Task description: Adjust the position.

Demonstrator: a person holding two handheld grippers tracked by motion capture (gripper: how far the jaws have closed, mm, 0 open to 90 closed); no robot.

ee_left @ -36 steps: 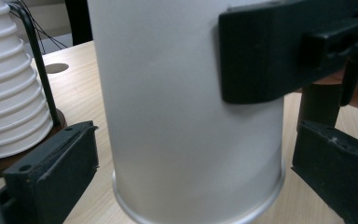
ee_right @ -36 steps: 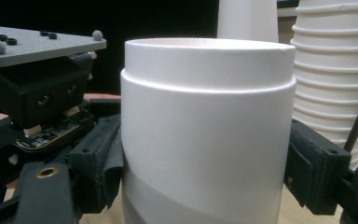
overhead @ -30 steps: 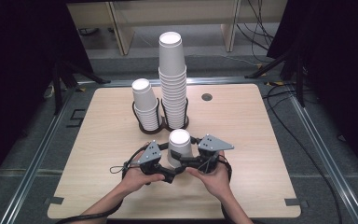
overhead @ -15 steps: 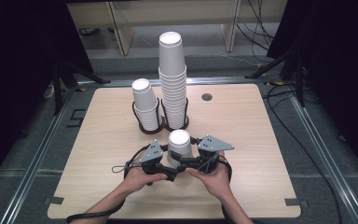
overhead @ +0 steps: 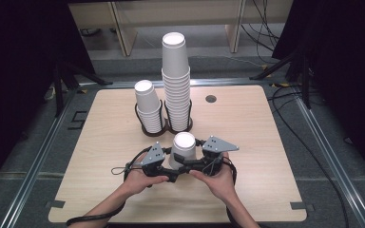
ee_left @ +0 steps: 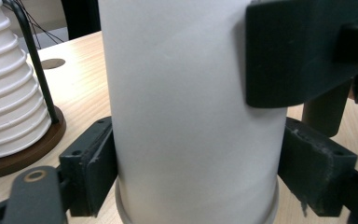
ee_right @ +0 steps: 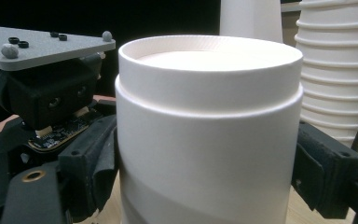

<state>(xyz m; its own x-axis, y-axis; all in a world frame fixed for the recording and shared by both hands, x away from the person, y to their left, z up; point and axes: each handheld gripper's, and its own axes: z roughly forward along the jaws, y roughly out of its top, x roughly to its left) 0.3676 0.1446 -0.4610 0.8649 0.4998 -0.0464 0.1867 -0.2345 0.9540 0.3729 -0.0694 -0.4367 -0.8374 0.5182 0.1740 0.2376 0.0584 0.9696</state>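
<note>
Wooden bench (overhead: 100, 142), near middle: my left fingers (ee_left: 91, 170) have just closed onto the upturned cup (overhead: 184, 148) while my right fingers (ee_right: 91, 158) have just eased apart around it, so I judge the cup is changing hands.

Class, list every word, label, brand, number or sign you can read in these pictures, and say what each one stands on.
None: the white paper cup between the grippers, the two white paper cup stacks and the light wooden table bear no readable text.
</note>
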